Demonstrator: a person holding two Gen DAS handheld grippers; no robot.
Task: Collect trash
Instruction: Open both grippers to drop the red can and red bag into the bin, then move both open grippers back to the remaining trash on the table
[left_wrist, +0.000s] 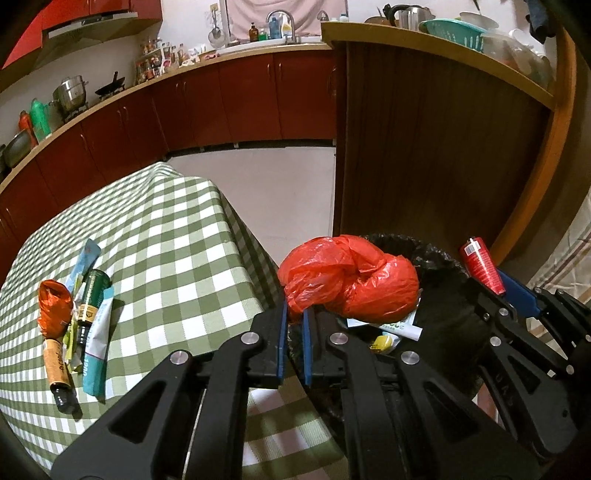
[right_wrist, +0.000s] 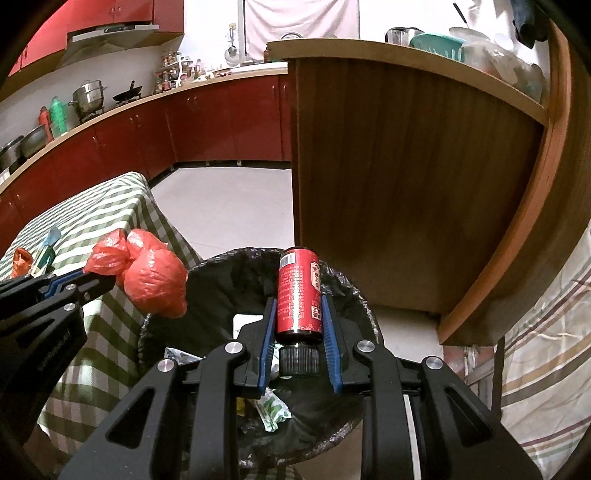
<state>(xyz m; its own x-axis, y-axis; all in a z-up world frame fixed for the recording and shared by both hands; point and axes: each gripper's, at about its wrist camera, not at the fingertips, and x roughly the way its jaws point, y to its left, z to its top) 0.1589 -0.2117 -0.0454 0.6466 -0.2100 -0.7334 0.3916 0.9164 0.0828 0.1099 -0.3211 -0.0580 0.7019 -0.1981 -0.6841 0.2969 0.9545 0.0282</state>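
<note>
Pinching a knotted red plastic bag (left_wrist: 349, 282) by a fold of its film, the left gripper (left_wrist: 294, 314) has its blue-padded jaws drawn almost together, and the bag bulges out just beyond its fingertips. Below and ahead of this gripper gapes a round bin lined with a black plastic sack (left_wrist: 443, 295); the bag hangs over the near-left part of its rim. Inside the bin, under the bag, lie a white paper wrapper with green print (left_wrist: 388, 326) and a small yellow scrap (left_wrist: 382, 341).

To the right, the right gripper (right_wrist: 300, 310) has a red cylindrical bottle with a black screw cap (right_wrist: 298, 295) between its blue pads, cap end toward the wrist and base pointing away. Its jaws stand only narrowly apart, about the bottle's width; a thin gap shows at the left pad, while the right pad lies against the label, so I cannot tell whether the grip is firm. The bottle sits directly over the bin's opening.

Off to the left of the left gripper, on the bench covered in green-and-white checked cloth (left_wrist: 177, 236), more rubbish is bunched together: an orange crumpled bag (left_wrist: 53, 308), a dark green bottle (left_wrist: 90, 299), a brown-labelled bottle (left_wrist: 59, 373) and a pale blue tube (left_wrist: 96, 350), all touching or overlapping.
</note>
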